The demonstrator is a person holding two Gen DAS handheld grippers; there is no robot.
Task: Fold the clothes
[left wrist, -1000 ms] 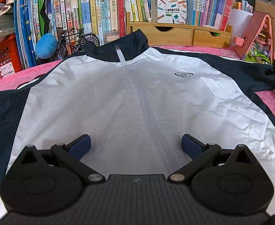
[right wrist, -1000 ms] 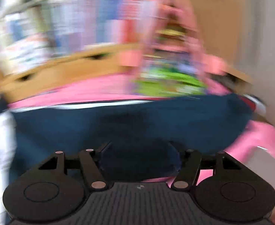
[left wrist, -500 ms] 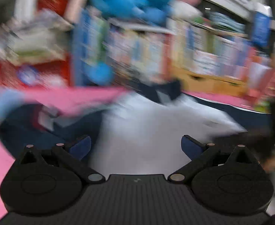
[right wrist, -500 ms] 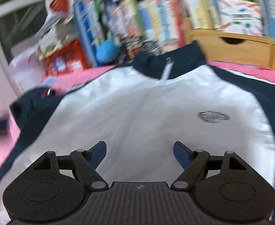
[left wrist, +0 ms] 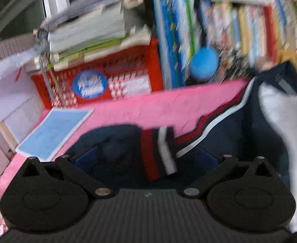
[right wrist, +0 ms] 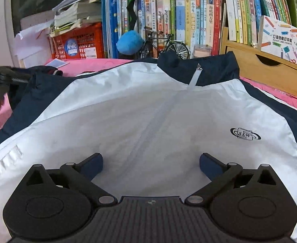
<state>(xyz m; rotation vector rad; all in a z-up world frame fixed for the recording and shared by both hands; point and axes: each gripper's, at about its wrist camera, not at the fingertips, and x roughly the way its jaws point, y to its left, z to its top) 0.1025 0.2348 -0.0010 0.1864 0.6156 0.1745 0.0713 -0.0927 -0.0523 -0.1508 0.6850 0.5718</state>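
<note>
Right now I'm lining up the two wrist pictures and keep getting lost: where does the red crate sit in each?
Left wrist view: the red crate sits upper left of centre, under a stack of papers, behind the pink cover.
Right wrist view: the red crate is small, at upper left, beside the upright books.
Shared landmark: the blue plush ball, right of the crate in both.

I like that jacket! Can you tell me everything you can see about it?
The jacket lies front-up, spread flat on a pink cover. Its body is white, thin and slightly shiny, with a closed zip down the middle and a small dark logo on the chest. Collar and sleeves are navy; the cuff has red and white stripes. Both open grippers hover over it, not holding it.
</note>
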